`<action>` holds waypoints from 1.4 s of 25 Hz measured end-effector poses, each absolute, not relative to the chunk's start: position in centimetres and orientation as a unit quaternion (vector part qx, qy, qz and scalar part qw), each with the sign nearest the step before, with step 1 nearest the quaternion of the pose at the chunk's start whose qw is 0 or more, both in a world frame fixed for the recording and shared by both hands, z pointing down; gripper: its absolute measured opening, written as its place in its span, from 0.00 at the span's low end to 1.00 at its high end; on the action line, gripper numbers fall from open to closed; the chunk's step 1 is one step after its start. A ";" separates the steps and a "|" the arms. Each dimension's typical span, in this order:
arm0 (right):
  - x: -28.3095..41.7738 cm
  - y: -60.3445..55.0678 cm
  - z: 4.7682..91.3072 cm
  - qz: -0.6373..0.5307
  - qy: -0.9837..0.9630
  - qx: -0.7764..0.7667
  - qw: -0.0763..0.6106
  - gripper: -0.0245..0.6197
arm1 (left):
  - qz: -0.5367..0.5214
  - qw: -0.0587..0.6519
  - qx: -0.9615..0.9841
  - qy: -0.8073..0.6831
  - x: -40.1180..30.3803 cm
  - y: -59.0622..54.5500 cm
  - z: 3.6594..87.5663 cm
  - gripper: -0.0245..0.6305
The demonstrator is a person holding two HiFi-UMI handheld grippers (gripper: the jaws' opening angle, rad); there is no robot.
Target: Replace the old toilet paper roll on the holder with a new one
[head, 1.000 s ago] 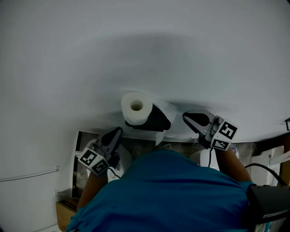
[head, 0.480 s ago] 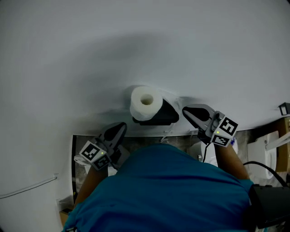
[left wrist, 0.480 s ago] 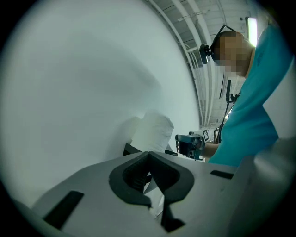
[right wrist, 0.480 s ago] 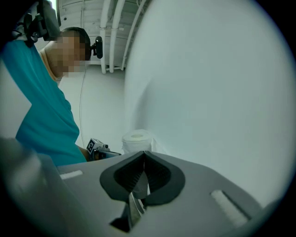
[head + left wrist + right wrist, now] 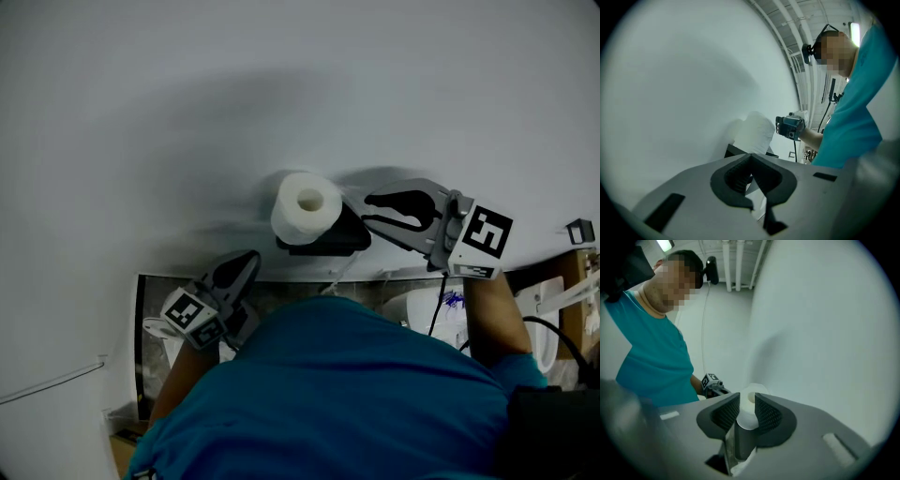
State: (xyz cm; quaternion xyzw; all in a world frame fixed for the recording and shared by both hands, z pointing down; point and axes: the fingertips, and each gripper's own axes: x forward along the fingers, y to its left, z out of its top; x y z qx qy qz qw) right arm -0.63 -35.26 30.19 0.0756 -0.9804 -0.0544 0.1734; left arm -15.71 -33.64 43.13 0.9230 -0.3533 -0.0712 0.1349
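The toilet paper roll (image 5: pixel 307 206) sits on its black holder (image 5: pixel 323 246) against the white wall (image 5: pixel 281 94). My right gripper (image 5: pixel 366 211) points at it from just beside, its fingers slightly apart after just opening and gripping nothing. My left gripper (image 5: pixel 248 261) hangs below-left, its fingers closed and empty.

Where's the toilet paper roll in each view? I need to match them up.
Head view: toilet paper roll at centre, just below the middle.
Left gripper view: roll at centre, slightly low.
Right gripper view: roll at low centre.
Shared landmark: the white wall right behind it.
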 end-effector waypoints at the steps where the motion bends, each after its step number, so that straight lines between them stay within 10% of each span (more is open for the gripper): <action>1: -1.4 -34.9 30.0 -0.063 -0.976 0.060 0.201 0.21 | -0.064 0.134 0.924 -0.353 -15.8 -33.4 43.4 0.05; 16: -7.9 -34.8 35.5 -0.141 -0.856 -0.064 0.494 0.41 | -0.091 0.139 0.910 -0.380 -18.3 -32.5 43.3 0.05; 35: -9.1 -36.2 38.9 -0.150 -0.813 -0.039 0.561 0.30 | -0.104 0.141 0.907 -0.383 -19.5 -32.7 43.3 0.05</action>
